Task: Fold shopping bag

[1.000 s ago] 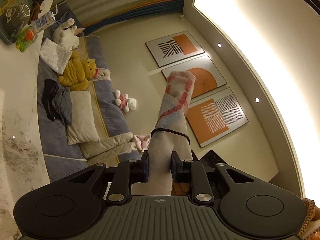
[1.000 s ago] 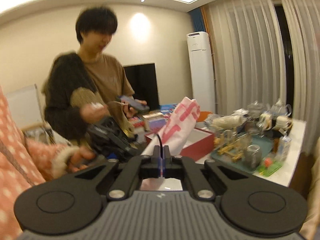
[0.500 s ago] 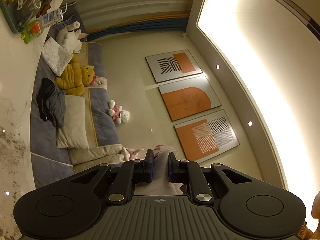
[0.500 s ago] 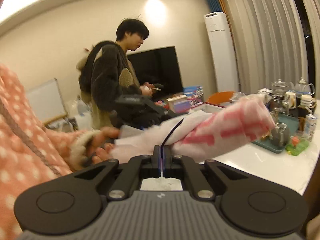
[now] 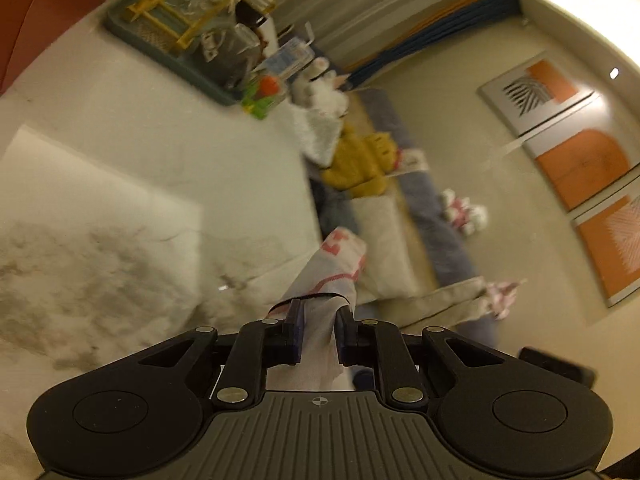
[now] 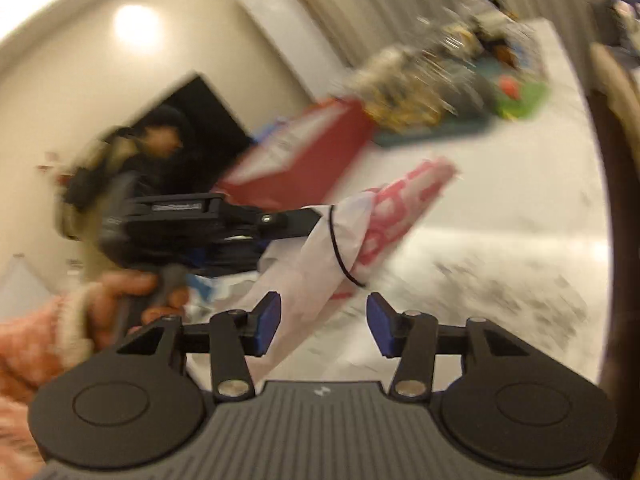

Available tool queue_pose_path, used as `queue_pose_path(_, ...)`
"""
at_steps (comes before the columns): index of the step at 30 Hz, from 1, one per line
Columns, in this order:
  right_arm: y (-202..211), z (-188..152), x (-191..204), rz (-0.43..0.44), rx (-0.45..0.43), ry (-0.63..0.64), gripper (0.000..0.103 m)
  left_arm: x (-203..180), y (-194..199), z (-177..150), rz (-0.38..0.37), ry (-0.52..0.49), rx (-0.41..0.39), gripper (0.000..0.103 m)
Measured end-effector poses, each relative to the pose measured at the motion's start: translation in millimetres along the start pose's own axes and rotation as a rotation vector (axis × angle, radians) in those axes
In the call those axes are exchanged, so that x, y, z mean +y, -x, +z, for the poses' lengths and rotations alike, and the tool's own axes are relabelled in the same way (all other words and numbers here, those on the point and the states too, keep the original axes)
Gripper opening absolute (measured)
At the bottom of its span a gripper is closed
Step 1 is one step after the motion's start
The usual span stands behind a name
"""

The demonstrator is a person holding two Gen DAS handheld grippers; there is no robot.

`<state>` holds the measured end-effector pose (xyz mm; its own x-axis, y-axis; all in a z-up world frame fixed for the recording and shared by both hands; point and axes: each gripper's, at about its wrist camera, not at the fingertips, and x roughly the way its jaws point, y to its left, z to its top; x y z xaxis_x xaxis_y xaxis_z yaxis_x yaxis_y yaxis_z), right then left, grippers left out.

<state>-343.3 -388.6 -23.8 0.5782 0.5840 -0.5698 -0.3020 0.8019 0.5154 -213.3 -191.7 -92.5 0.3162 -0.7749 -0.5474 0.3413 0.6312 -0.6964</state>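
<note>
The shopping bag [image 5: 334, 268] is rolled into a white bundle with pink print, ringed by a black elastic band [image 5: 316, 295]. My left gripper [image 5: 318, 316] is shut on its white end, just above the marble table [image 5: 132, 152]. From the right wrist camera, the same bag [image 6: 388, 208] slants up to the right with the band [image 6: 340, 256] around its middle. The left gripper [image 6: 312, 218] clamps it from the left. My right gripper [image 6: 322, 320] has its jaws opening; the bag's white lower part runs between them beside the left blue pad [image 6: 266, 322], not pressed.
A red box [image 6: 316, 152] and a teal tray of glassware [image 5: 176, 44] stand at the back of the table. A white sheet [image 5: 80, 168] lies on the table. Another person [image 6: 152, 152] stands behind at left. A sofa with plush toys [image 5: 360, 160] lies past the table edge.
Both grippers have dropped toward the table and now point downward. The right gripper has let go of the black band and its jaws have spread. The left still grips the bag.
</note>
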Motion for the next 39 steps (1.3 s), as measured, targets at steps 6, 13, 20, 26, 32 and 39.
queue_pose_path(6,-2,-15,-17,-0.038,0.004,-0.134,0.057,-16,21,-21,0.111,-0.169,0.033,0.096)
queue_pose_path(13,-8,-28,-30,-0.103,-0.020,-0.331,0.069,-13,51,-33,0.411,-0.244,0.008,0.103)
queue_pose_path(20,-45,-17,-10,-0.132,0.064,-0.329,0.079,6,60,-34,0.567,-0.216,0.005,0.103)
queue_pose_path(26,-57,-17,-20,-0.143,0.062,-0.482,0.079,-1,55,-41,0.531,-0.274,0.050,0.103)
queue_pose_path(32,-72,-19,-31,-0.162,0.097,-0.555,0.064,-11,52,-34,0.494,-0.303,0.048,0.103)
queue_pose_path(39,-87,-7,-21,-0.180,0.137,-0.462,0.021,-8,67,-28,0.486,-0.281,0.012,0.103)
